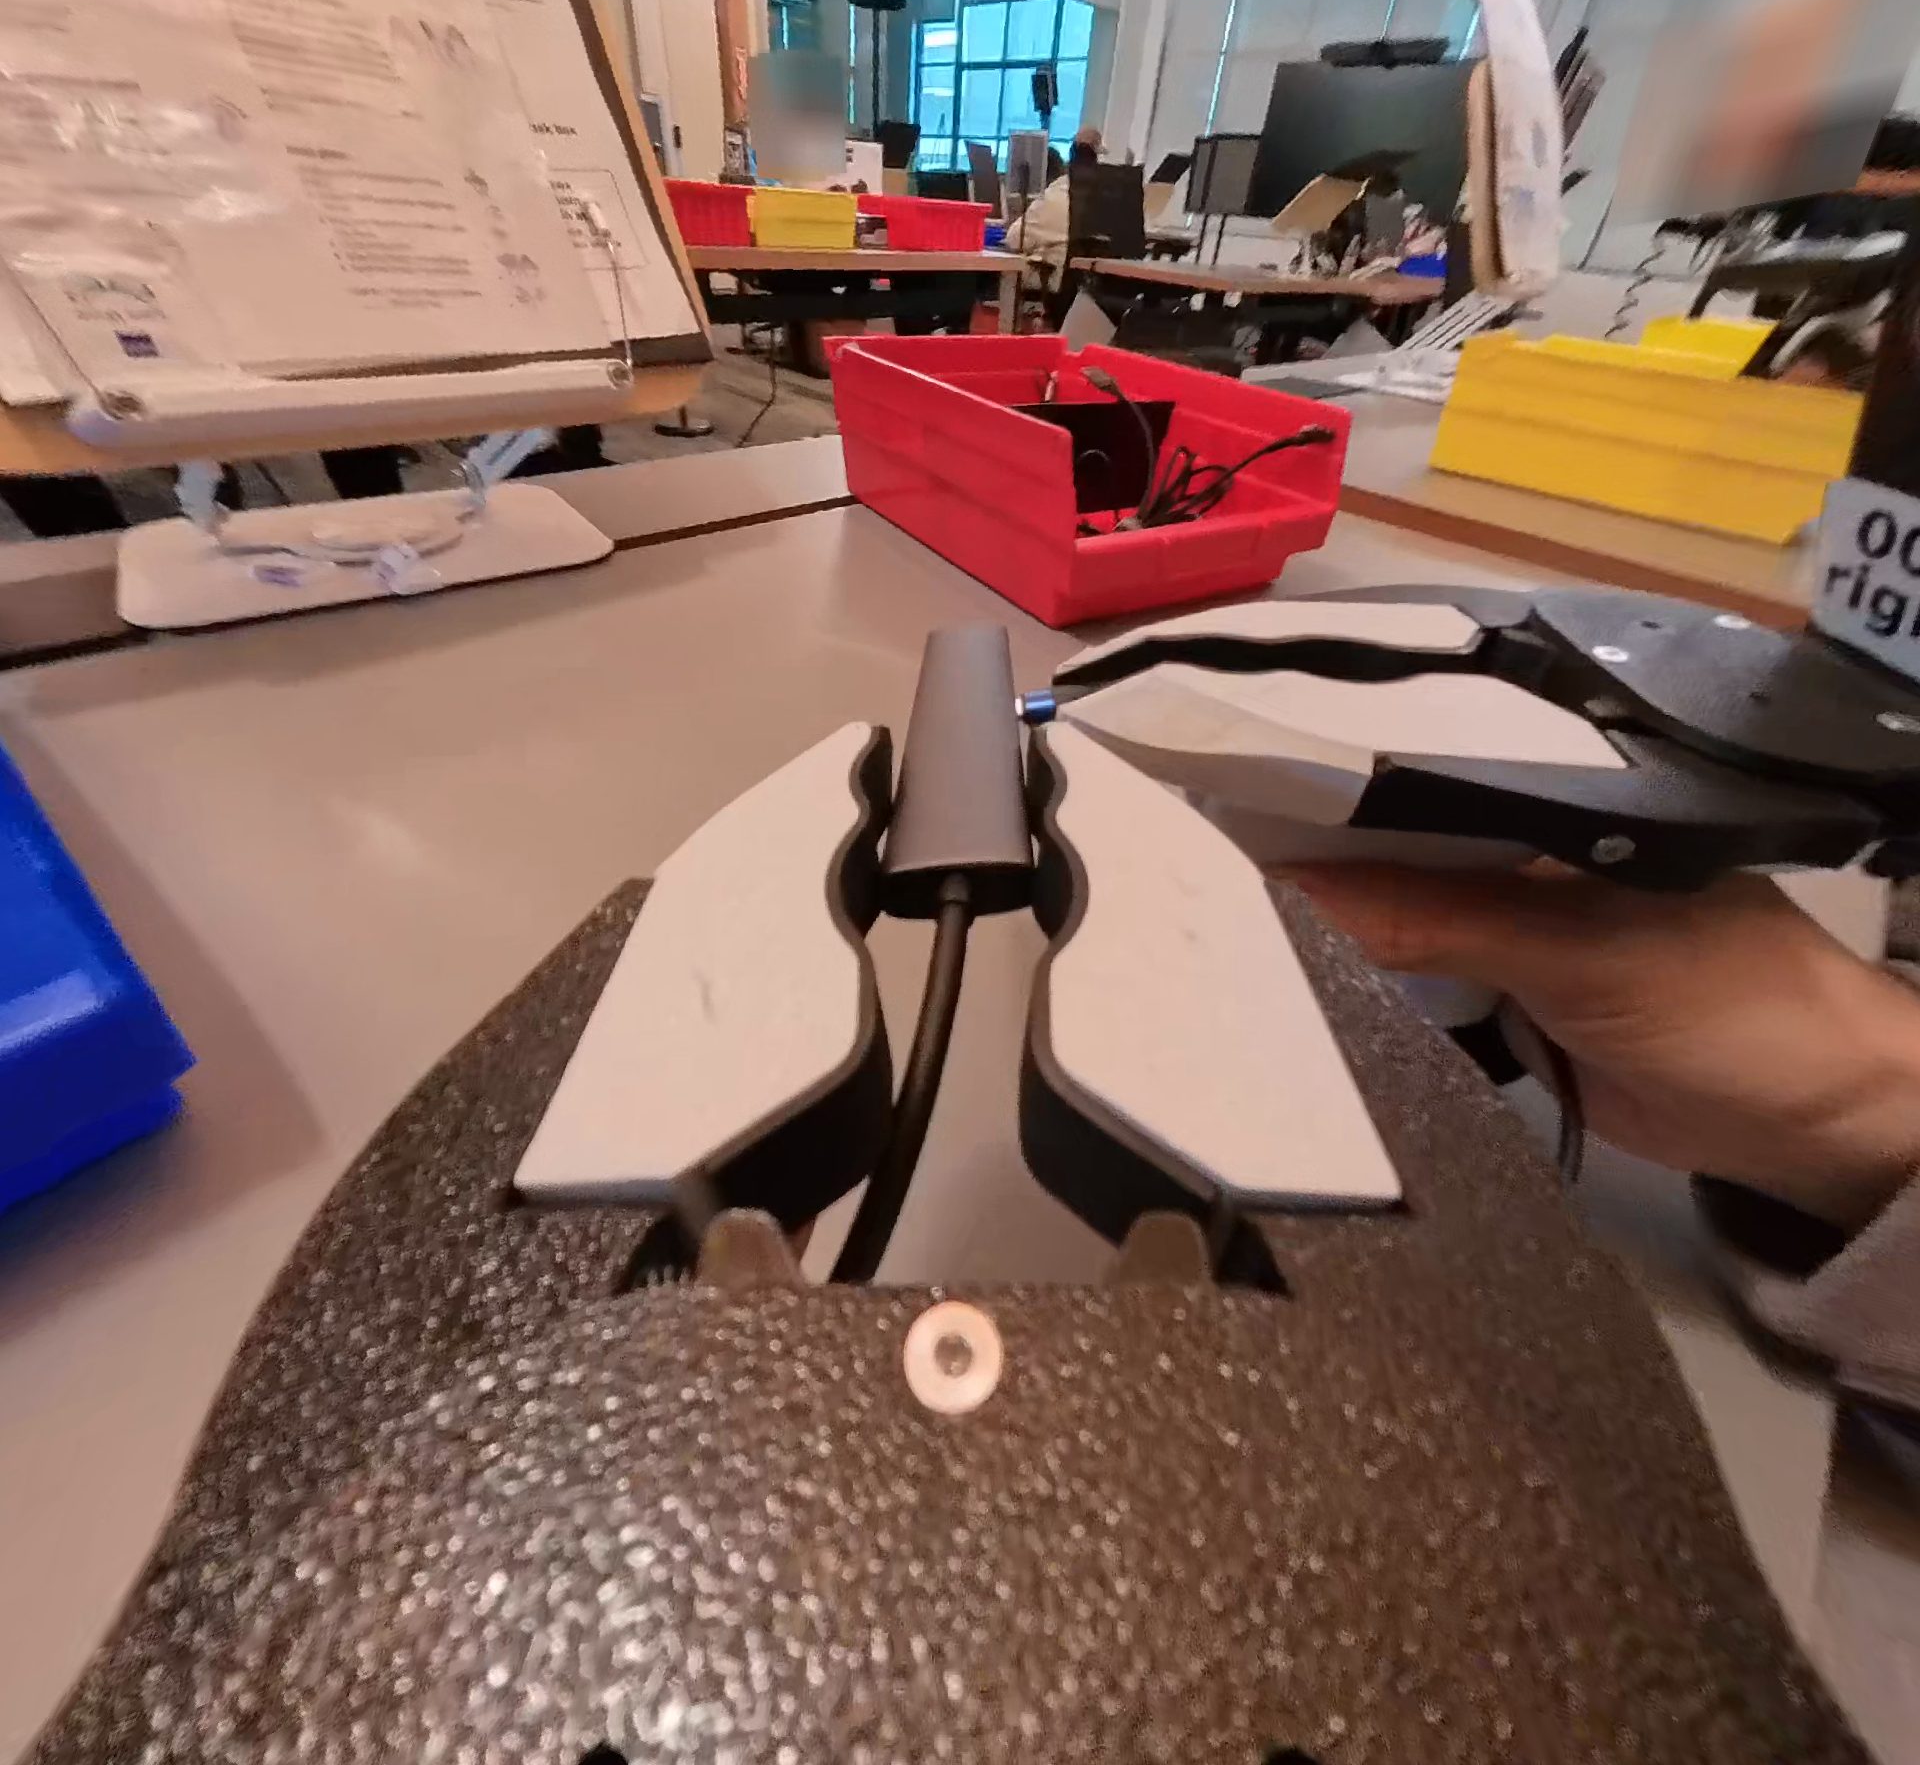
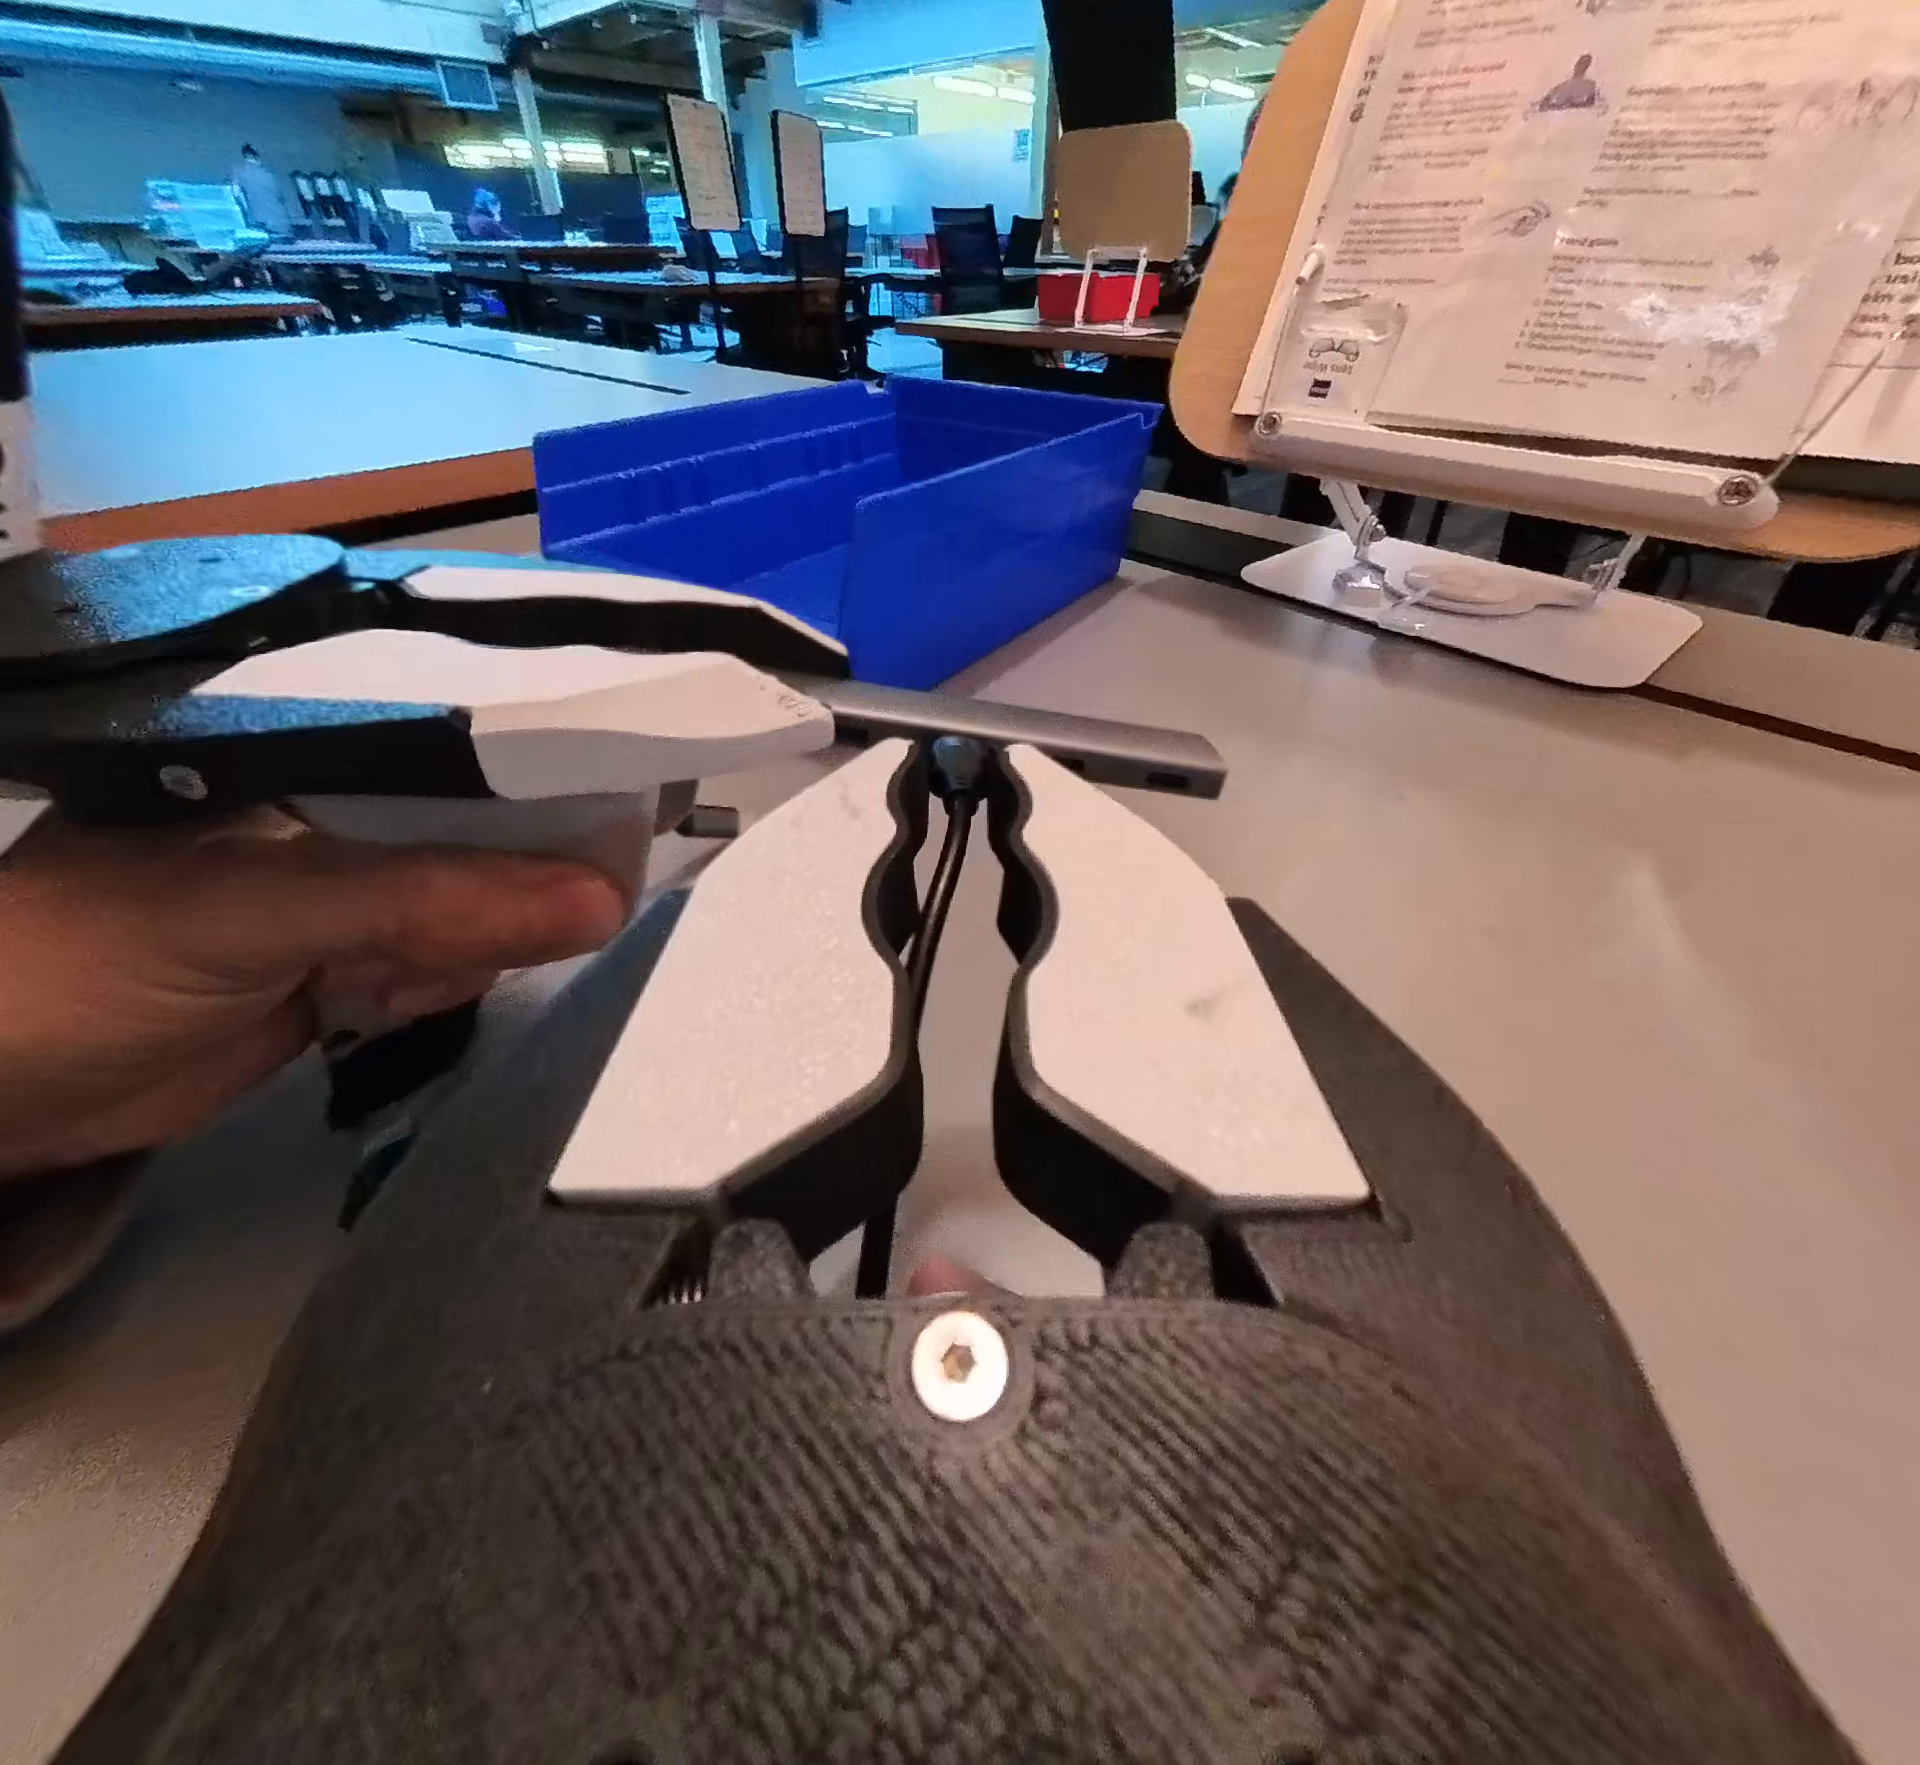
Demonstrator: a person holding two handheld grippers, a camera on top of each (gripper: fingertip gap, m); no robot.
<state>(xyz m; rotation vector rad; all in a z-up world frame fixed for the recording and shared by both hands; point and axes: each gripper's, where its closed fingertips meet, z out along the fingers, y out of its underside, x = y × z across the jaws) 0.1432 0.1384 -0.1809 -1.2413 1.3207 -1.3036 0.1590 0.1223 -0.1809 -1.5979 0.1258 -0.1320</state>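
Note:
My left gripper [image 1: 958, 749] is shut on a slim dark grey hub [image 1: 961, 759], held just above the grey table [image 1: 416, 832]. The hub's own black cable [image 1: 925, 1061] trails back between the fingers. My right gripper [image 1: 1060, 702] comes in from the right, shut on a small blue-tipped plug [image 1: 1036, 706] that touches the hub's right side. In the right wrist view, the right gripper [image 2: 956, 759] pinches the black plug [image 2: 954, 765] against the hub [image 2: 1091, 747], with its cable [image 2: 935, 905] running back. The left gripper [image 2: 821, 687] holds the hub's left end.
A red bin [image 1: 935, 489] holding cables sits ahead on the table, a yellow bin [image 1: 1631, 437] to its right. A blue bin [image 2: 987, 531] stands close by and also shows at the left edge of the left wrist view [image 1: 62, 1019]. A document stand with printed sheets [image 2: 1558, 209] stands behind. My two grippers' fingertips are within a few centimetres of each other.

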